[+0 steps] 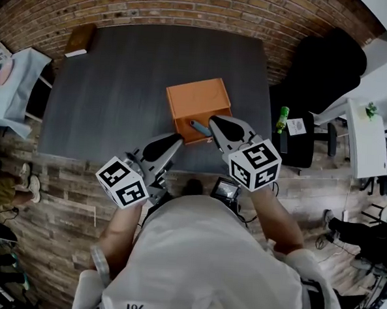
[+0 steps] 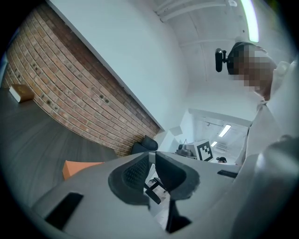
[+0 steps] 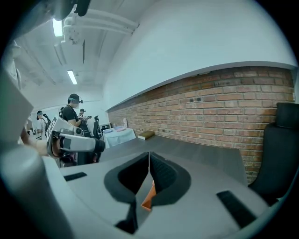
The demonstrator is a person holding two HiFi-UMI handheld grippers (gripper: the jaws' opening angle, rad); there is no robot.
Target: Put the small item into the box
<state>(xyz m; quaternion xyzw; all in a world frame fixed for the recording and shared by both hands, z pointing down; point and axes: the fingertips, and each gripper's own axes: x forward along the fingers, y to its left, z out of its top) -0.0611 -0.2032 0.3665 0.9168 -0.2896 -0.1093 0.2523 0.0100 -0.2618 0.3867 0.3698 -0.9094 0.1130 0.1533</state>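
Grey table (image 1: 106, 80) bears the orange box (image 1: 198, 100), small item (image 1: 198, 126) apparently inside it. The left gripper (image 1: 178, 140) and right gripper (image 1: 214, 122) have their jaws pressed together, empty. Placing looks done; next, simply back clear.

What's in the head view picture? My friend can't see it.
An orange box sits on a dark grey table, a small bluish item at its near edge. A person's left gripper and right gripper hover close by, fingers together.
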